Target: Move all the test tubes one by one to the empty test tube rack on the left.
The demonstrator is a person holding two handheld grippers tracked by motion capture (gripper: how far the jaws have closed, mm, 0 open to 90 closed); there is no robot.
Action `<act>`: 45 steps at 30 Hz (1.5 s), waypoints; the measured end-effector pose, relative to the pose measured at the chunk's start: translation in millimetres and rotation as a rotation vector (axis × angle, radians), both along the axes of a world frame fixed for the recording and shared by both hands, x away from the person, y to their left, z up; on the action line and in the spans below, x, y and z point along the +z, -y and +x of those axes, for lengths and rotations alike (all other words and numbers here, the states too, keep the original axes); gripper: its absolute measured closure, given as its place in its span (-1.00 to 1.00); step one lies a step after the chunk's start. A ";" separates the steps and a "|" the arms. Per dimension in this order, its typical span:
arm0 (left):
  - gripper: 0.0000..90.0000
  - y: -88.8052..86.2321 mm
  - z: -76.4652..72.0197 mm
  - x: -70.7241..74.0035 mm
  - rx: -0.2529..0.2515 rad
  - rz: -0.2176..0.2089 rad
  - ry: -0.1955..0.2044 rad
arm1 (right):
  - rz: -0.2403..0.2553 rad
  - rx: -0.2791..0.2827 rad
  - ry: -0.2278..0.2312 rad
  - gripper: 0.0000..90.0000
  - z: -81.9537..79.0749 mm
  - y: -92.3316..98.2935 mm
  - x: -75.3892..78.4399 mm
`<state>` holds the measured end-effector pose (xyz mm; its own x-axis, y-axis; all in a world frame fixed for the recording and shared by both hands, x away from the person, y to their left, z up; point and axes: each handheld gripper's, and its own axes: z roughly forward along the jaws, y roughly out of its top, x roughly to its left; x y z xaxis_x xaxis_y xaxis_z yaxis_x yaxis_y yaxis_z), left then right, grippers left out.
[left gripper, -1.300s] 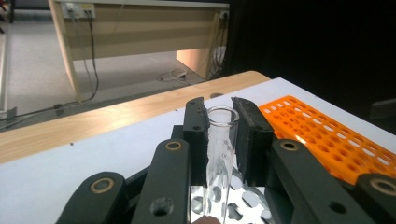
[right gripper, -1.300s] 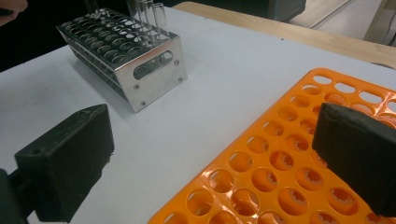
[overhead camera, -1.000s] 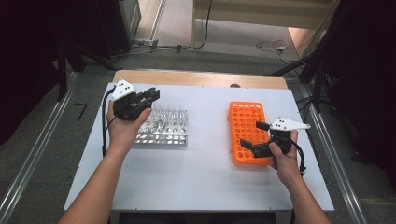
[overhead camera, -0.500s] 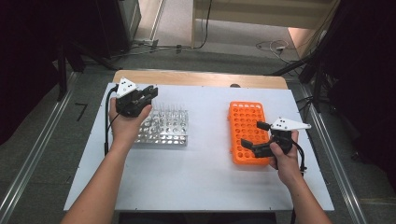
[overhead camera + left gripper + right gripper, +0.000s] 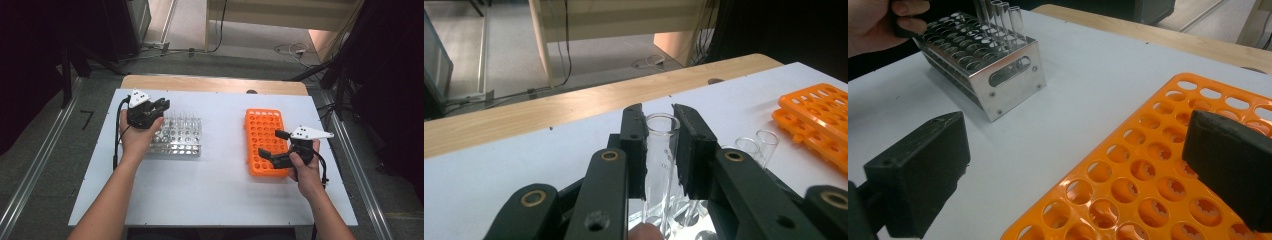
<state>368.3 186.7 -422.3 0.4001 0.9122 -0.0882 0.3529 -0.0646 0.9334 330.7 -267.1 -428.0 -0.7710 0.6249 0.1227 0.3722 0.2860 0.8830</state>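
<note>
A clear glass test tube (image 5: 660, 160) stands upright between the black pads of my left gripper (image 5: 660, 120), which is shut on it. In the high view this left gripper (image 5: 161, 106) sits over the back left corner of the metal tube rack (image 5: 180, 142). Two more tubes (image 5: 758, 146) stand in the rack just beyond. My right gripper (image 5: 269, 144) is open, its jaws wide apart over the near left part of the orange rack (image 5: 262, 125). The right gripper view has the orange rack (image 5: 1148, 185) with empty holes and the metal rack (image 5: 998, 65) farther off.
A white table top (image 5: 220, 185) carries both racks, with a wooden strip (image 5: 215, 84) along its far edge. Metal rails run along the floor on both sides. Cables lie on the floor behind the table.
My left hand has sunk a little toward the metal rack with the tube in its jaws. The right hand has kept still.
</note>
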 end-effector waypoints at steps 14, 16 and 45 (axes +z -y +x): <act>0.67 3.0 -0.7 -7.2 0.005 0.029 -0.049 | 0.001 0.007 0.001 -1.00 0.1 -0.4 -0.2; 0.67 2.9 -0.3 -9.0 0.005 0.029 -0.056 | 0.002 0.005 0.001 -1.00 0.1 -0.4 -0.1; 0.66 2.9 5.2 -14.8 -0.008 0.034 -0.166 | 0.000 0.006 -0.009 -1.00 0.8 -0.8 -1.7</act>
